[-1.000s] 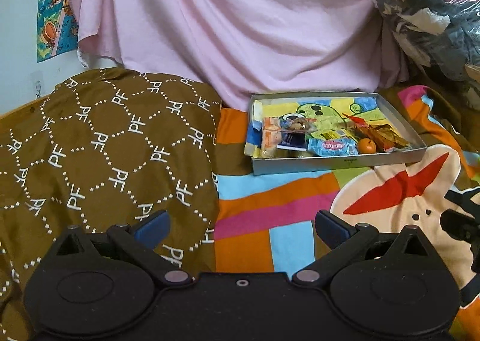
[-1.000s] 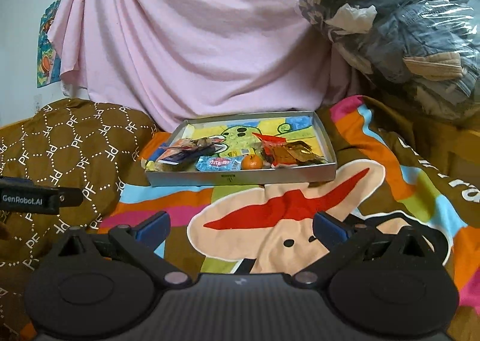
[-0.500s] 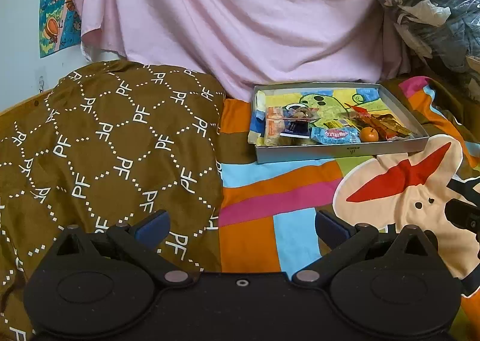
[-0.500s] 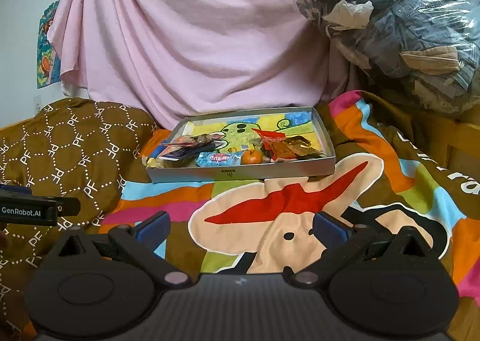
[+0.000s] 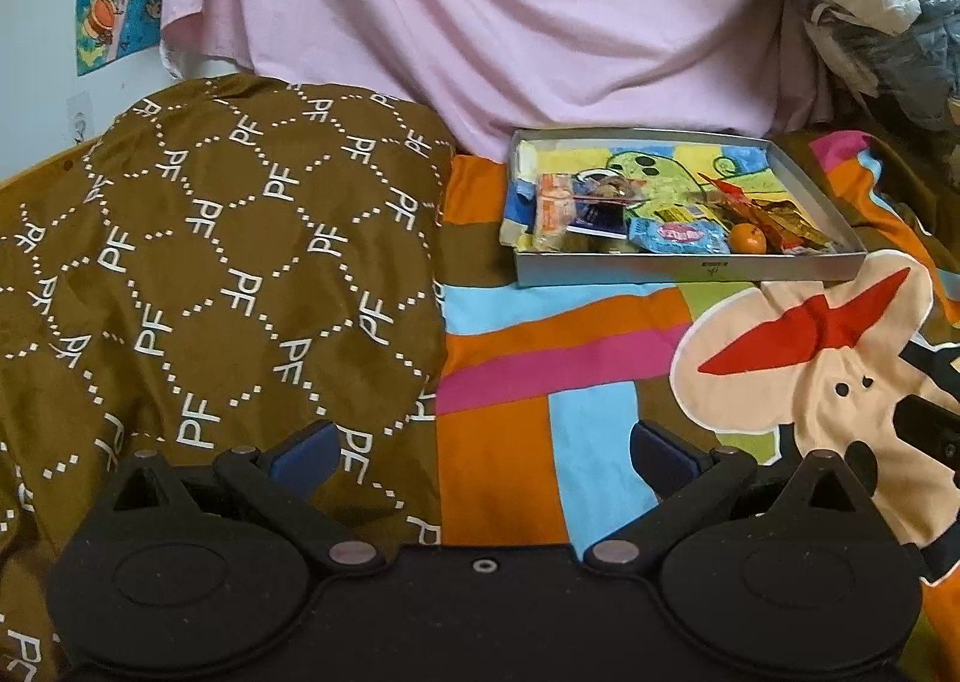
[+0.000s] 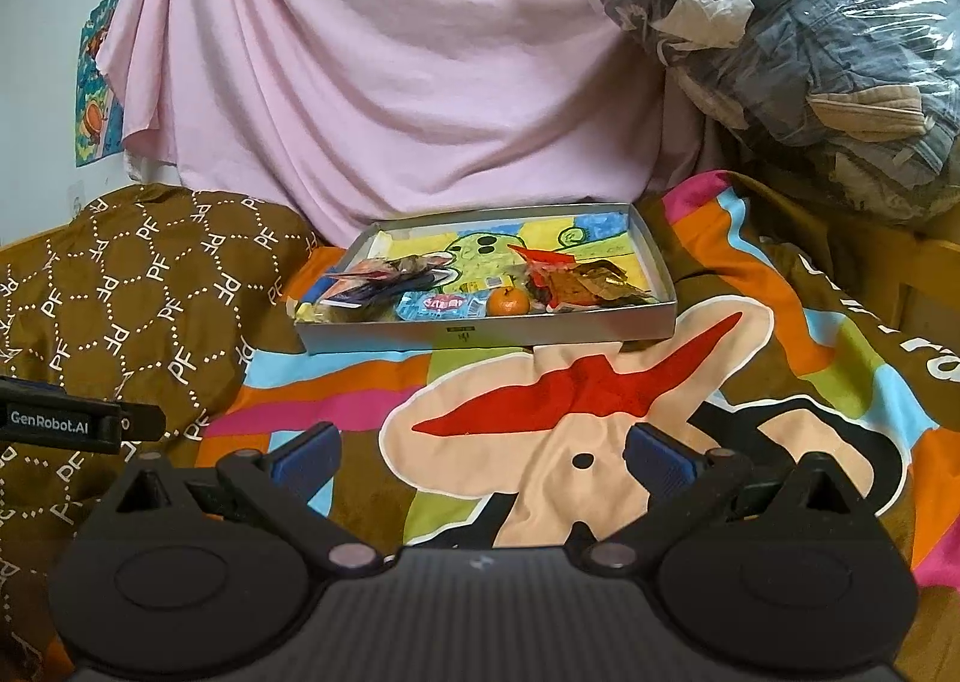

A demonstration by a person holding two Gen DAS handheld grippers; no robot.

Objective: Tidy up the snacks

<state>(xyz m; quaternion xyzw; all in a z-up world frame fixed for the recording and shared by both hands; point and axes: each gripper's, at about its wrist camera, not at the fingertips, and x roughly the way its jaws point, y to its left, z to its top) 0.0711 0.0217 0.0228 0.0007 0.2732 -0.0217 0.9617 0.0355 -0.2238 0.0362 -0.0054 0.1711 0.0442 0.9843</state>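
A shallow grey box (image 5: 690,272) with a cartoon-printed floor lies on the bed, also in the right wrist view (image 6: 480,331). It holds several snack packets, a light blue packet (image 5: 678,235) (image 6: 441,304), a small orange (image 5: 748,238) (image 6: 508,301), and red-brown wrappers (image 5: 774,214) (image 6: 576,280). My left gripper (image 5: 483,451) is open and empty, well short of the box. My right gripper (image 6: 483,451) is open and empty too, in front of the box.
A brown patterned pillow (image 5: 210,262) lies left of the box. A pink sheet (image 6: 390,69) hangs behind it. A plastic bag of clothes (image 6: 798,39) sits at the back right. The left gripper's body (image 6: 66,421) shows at the right view's left edge.
Both grippers have drawn back and lifted a little; the box sits higher and smaller in both views. Both grippers stay open and empty.
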